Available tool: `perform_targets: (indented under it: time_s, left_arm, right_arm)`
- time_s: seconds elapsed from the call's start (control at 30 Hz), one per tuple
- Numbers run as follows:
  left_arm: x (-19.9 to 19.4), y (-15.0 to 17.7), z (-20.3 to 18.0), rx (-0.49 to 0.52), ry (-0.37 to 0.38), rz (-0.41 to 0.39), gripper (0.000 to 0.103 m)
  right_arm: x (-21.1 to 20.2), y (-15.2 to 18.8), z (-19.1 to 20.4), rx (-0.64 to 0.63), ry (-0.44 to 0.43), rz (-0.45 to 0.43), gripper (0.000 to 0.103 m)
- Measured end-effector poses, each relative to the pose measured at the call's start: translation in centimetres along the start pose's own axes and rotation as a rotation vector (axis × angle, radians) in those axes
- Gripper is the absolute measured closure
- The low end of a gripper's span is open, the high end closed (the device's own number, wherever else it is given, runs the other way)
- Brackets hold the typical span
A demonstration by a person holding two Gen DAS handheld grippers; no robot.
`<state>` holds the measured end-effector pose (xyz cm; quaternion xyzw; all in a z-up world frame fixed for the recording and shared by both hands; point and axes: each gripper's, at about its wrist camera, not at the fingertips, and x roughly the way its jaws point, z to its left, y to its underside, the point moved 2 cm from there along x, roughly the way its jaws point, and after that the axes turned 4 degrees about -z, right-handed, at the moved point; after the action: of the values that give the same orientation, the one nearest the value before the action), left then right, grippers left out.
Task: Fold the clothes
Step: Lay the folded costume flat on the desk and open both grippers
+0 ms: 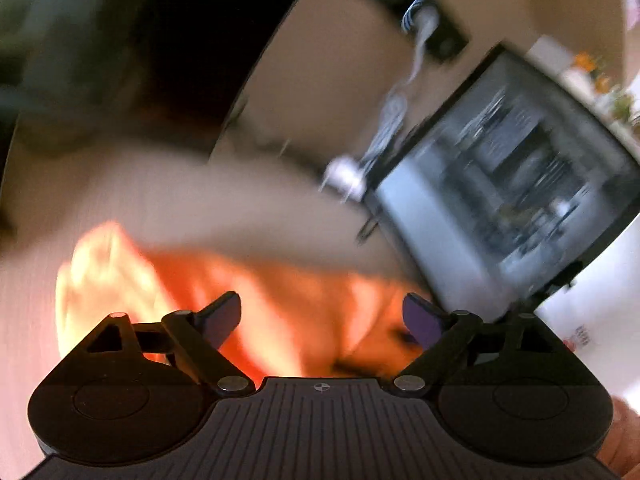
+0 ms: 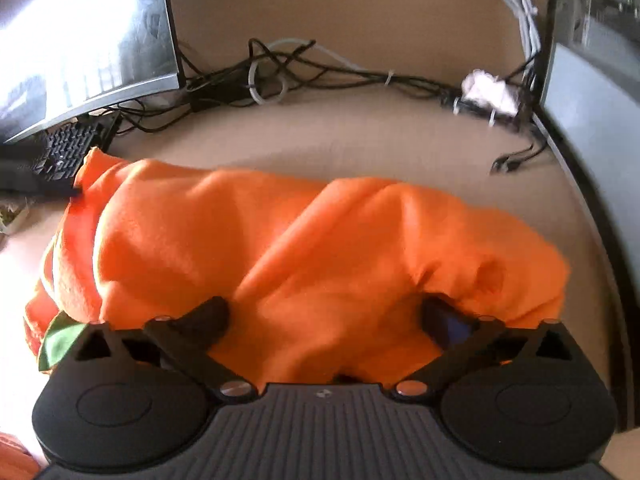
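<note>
Both tongs stand wide apart. Left gripper [image 1: 322, 320] hangs over the orange garment [image 1: 224, 312], badly blurred in its own view, with nothing pinched between the fingers. Right gripper [image 2: 326, 320] sits low against the same orange garment [image 2: 280, 248]; cloth bulges up between its spread fingers, but the pads do not press on it.

That garment lies in a rumpled, rolled heap across the beige desk [image 2: 360, 136], thick folds running along it, a green tag [image 2: 60, 340] poking out at its left end.

Behind its left end are a keyboard [image 2: 68, 148] and a monitor [image 2: 88, 36]. Farther along, a tangle of cables [image 2: 280, 72] lies against the back wall, then a white adapter [image 2: 490, 90], and a second screen [image 2: 592, 80] fills the right edge.
</note>
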<state>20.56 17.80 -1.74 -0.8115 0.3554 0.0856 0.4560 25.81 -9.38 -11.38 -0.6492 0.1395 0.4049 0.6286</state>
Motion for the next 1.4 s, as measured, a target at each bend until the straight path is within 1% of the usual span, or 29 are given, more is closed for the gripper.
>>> perform_targets:
  time_s: [0.07, 0.1, 0.13, 0.2, 0.27, 0.3, 0.37, 0.43, 0.5, 0.57, 0.6, 0.7, 0.77, 0.83, 0.87, 0.93, 1.03, 1.1, 1.13, 1.17, 1.23, 1.27, 1.33, 1.37, 1.4]
  left_arm:
    - [0.5, -1.2, 0.5, -0.006, -0.015, -0.038, 0.01]
    - [1.1, -1.4, 1.2, -0.016, -0.039, -0.037, 0.01]
    - [1.8, -1.2, 2.3, -0.035, -0.071, -0.022, 0.01]
    - [2.9, -0.2, 4.8, -0.092, -0.144, 0.032, 0.011]
    - [3.1, 1.7, 7.1, -0.161, -0.191, 0.092, 0.015]
    - [2.9, 2.5, 8.0, -0.19, -0.205, 0.112, 0.016]
    - [1.7, 3.6, 8.6, -0.198, -0.185, 0.102, 0.016]
    - [0.5, 3.9, 8.9, -0.205, -0.193, 0.097, 0.016]
    - [-0.8, 3.6, 9.1, -0.216, -0.222, 0.082, 0.016]
    - [-2.4, 3.2, 9.0, -0.21, -0.277, 0.046, 0.011]
    - [-3.3, 2.9, 8.9, -0.209, -0.3, 0.026, 0.011]
    - [-5.9, 2.8, 9.1, -0.224, -0.34, -0.016, 0.011]
    - [-6.6, 2.8, 9.0, -0.227, -0.37, -0.009, 0.012]
    - [-7.3, 2.8, 8.7, -0.209, -0.394, -0.017, 0.012]
    - [-7.6, 2.8, 8.4, -0.195, -0.392, -0.029, 0.012]
    - [-7.9, 2.2, 7.4, -0.166, -0.337, -0.063, 0.012]
    - [-6.7, 0.7, 5.5, -0.106, -0.202, -0.092, 0.01]
    - [-5.1, 0.1, 4.8, -0.072, -0.119, -0.076, 0.01]
    - [-4.0, 0.2, 4.6, -0.066, -0.1, -0.058, 0.01]
    - [-2.8, 0.6, 4.7, -0.065, -0.095, -0.031, 0.01]
    - [-0.5, 1.9, 5.3, -0.091, -0.108, 0.038, 0.01]
    - [0.4, 2.7, 5.6, -0.113, -0.118, 0.073, 0.01]
    - [1.2, 4.3, 5.8, -0.156, -0.131, 0.127, 0.01]
    - [1.3, 4.7, 5.5, -0.156, -0.129, 0.13, 0.01]
    - [1.4, 5.1, 5.2, -0.157, -0.128, 0.132, 0.01]
  right_arm:
    - [-0.2, 0.0, 0.0, -0.014, 0.005, -0.005, 0.0]
    - [-0.7, 0.0, -0.3, -0.013, 0.003, -0.004, 0.0]
    - [-0.8, -0.1, -0.3, -0.011, -0.001, -0.003, 0.0]
    - [-1.1, 0.1, -0.3, -0.01, -0.008, -0.007, 0.0]
    - [-1.4, 0.5, -0.2, -0.004, -0.003, -0.017, 0.0]
    - [-1.7, 0.8, 0.0, 0.0, 0.003, -0.022, 0.0]
    - [-2.1, 1.2, 0.4, 0.006, 0.017, -0.027, 0.0]
    - [-2.2, 1.3, 0.8, -0.005, 0.017, -0.022, 0.0]
    - [-2.2, 1.4, 1.2, -0.019, 0.001, -0.017, 0.0]
    - [-2.1, 1.3, 1.5, -0.036, -0.011, -0.008, 0.0]
    - [-2.1, 1.3, 1.7, -0.046, -0.011, -0.004, 0.0]
    - [-2.1, 1.3, 2.1, -0.07, 0.007, -0.009, 0.0]
    - [-2.4, 1.2, 2.5, -0.083, 0.029, -0.01, 0.0]
    - [-3.5, 0.9, 2.9, -0.101, 0.052, -0.014, 0.0]
    - [-4.6, 0.8, 3.3, -0.113, 0.06, -0.033, 0.0]
    - [-7.0, 0.5, 4.0, -0.159, 0.068, -0.102, 0.0]
    - [-9.2, -0.5, 5.1, -0.203, 0.098, -0.218, 0.0]
    - [-9.0, -2.0, 5.1, -0.134, 0.098, -0.255, 0.0]
    - [-8.6, -2.8, 5.0, -0.09, 0.091, -0.264, 0.0]
    - [-7.9, -3.4, 4.7, -0.034, 0.066, -0.253, 0.0]
    - [-5.7, -3.9, 3.2, 0.099, -0.012, -0.187, 0.0]
    - [-4.9, -3.8, 2.4, 0.146, -0.015, -0.159, 0.0]
    - [-3.5, -2.5, 0.6, 0.227, 0.03, -0.11, 0.0]
    - [-3.5, -1.7, 0.0, 0.254, 0.048, -0.099, 0.0]
    - [-4.0, -1.3, -0.2, 0.255, 0.05, -0.105, 0.0]
